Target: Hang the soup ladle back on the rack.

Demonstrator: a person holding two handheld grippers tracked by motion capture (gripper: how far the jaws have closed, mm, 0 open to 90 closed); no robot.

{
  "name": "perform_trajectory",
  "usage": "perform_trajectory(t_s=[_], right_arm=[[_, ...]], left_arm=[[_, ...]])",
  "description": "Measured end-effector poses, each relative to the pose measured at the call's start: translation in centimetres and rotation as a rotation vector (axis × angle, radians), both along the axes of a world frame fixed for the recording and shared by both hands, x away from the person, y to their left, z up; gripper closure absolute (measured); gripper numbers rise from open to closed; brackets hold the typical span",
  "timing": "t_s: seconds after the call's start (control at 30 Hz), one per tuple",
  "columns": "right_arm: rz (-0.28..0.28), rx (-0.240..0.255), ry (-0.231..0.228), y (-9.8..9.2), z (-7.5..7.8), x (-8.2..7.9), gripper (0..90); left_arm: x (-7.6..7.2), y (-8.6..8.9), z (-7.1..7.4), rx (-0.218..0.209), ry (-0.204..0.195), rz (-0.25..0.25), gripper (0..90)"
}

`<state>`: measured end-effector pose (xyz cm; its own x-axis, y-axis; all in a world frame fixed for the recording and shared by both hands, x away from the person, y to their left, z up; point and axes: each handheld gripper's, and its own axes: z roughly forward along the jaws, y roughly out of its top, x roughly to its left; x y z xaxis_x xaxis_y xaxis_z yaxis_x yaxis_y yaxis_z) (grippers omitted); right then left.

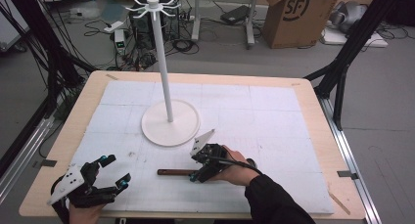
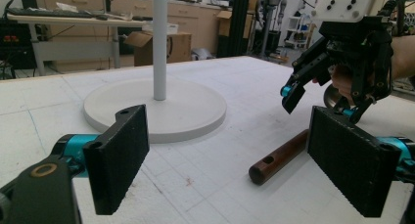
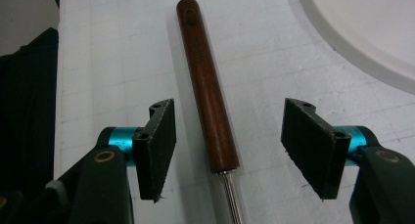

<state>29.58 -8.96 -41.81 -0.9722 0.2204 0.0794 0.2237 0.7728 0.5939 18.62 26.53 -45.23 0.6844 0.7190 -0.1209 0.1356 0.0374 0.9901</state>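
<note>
A utensil with a brown wooden handle [image 1: 173, 172] [image 2: 279, 157] [image 3: 208, 87] lies flat on the white mat, and a thin metal shaft [image 3: 230, 199] runs out of its near end. My right gripper [image 1: 195, 166] [image 3: 230, 109] [image 2: 320, 104] hangs low over it and is open. The handle lies between the two pads, and neither pad touches it. My left gripper [image 1: 116, 169] [image 2: 232, 119] rests open at the front left of the table with nothing between its pads. It points toward the handle.
A white stand with a round base [image 1: 170, 122] [image 2: 195, 111] [image 3: 372, 28] and a tall pole topped by hooks [image 1: 152, 6] is just behind the handle. The white mat [image 1: 274, 116] covers the wooden table. A cardboard box [image 1: 298, 13] and cables lie on the floor beyond.
</note>
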Motion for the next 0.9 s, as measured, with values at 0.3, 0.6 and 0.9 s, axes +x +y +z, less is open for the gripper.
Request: perform_trajectory(t_s=[0.3, 0.6, 0.9], right_arm=[[0.002, -0.004, 0.054, 0.2, -0.3, 0.1, 38.3], [0.036, -0.063, 0.059, 1.0, -1.3, 0.0, 40.4], [0.044, -0.099, 0.047, 1.2, -1.8, 0.0, 44.6]], left_arm=[[0.0, 0.0, 0.0, 0.005, 0.001, 0.001, 16.7], [-0.1, 0.1, 0.0, 0.001, -0.001, 0.002, 16.7], [-0.1, 0.1, 0.0, 0.0, -0.001, 0.003, 16.7]])
